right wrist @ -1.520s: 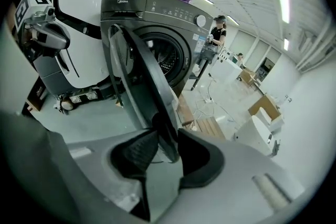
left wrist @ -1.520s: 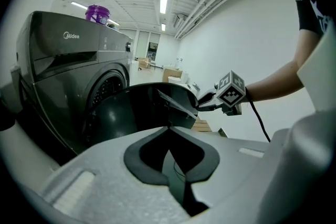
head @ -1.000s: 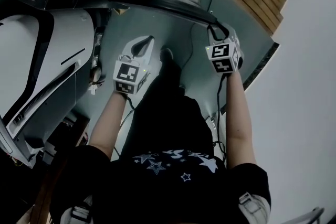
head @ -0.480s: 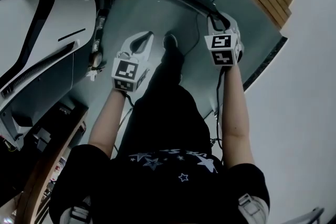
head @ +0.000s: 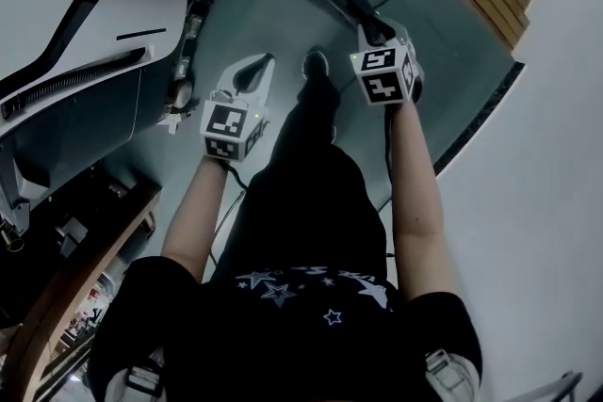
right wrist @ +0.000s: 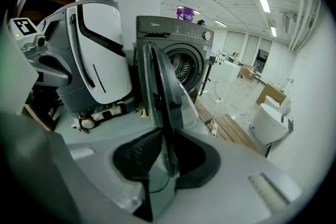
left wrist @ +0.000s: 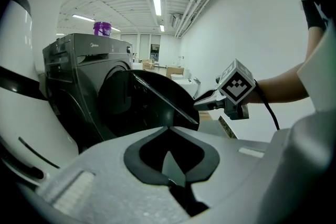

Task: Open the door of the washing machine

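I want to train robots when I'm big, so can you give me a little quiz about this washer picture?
1. True or false: the washer's door is shut.
2. Which gripper holds the door's edge? A) left B) right
3. What colour is the tub on top of the washer?
Key: 1 false, it stands open. 2 B, the right gripper; its jaws have just been closing on it. 3 purple.

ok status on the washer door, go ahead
Left gripper shut, empty. Right gripper jaws have just been closing, clamped on door at its edge. Door swung well open, drum showing. Nothing seen blocking the swing.
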A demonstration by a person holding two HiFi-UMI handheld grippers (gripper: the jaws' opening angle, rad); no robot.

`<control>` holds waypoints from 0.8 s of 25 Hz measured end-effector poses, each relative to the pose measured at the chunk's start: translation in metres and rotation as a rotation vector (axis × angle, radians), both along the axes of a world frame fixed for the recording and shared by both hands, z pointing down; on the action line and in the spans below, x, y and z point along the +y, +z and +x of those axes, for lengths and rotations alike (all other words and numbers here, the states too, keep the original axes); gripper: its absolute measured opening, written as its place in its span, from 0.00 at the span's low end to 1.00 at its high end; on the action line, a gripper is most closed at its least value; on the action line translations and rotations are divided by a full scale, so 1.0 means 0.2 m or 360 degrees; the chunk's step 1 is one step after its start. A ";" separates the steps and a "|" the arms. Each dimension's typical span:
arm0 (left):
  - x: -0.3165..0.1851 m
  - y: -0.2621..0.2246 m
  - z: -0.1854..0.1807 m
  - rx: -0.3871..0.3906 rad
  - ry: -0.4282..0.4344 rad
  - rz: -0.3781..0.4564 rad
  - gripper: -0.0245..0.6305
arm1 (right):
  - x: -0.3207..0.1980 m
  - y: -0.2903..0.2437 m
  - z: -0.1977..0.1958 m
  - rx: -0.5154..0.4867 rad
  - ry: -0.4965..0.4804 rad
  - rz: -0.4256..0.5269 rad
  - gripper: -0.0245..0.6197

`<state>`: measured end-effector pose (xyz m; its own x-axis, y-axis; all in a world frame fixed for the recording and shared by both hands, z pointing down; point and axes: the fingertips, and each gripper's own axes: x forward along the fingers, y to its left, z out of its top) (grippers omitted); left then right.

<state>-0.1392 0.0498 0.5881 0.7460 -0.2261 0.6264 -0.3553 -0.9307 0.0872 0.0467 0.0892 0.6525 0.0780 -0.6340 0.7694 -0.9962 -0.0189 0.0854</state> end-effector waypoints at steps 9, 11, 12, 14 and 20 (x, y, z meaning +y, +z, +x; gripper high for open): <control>0.11 -0.07 -0.25 -0.0029 -0.0088 0.0032 0.05 | 0.05 0.00 -0.38 -0.0099 -0.0102 -0.0020 0.13; 0.12 -0.07 -0.32 -0.0050 -0.0102 0.0032 0.05 | 0.05 0.00 -0.48 -0.0149 -0.0099 -0.0008 0.13; 0.12 -0.07 -0.35 -0.0057 -0.0117 0.0026 0.05 | 0.05 0.00 -0.52 -0.0161 -0.0103 -0.0003 0.13; 0.11 -0.06 -0.42 -0.0071 -0.0146 0.0011 0.05 | 0.05 0.00 -0.60 -0.0179 -0.0104 0.0012 0.14; 0.12 0.00 -0.55 -0.0088 -0.0135 -0.0042 0.05 | 0.03 -0.01 -0.80 -0.0232 -0.0080 0.0028 0.14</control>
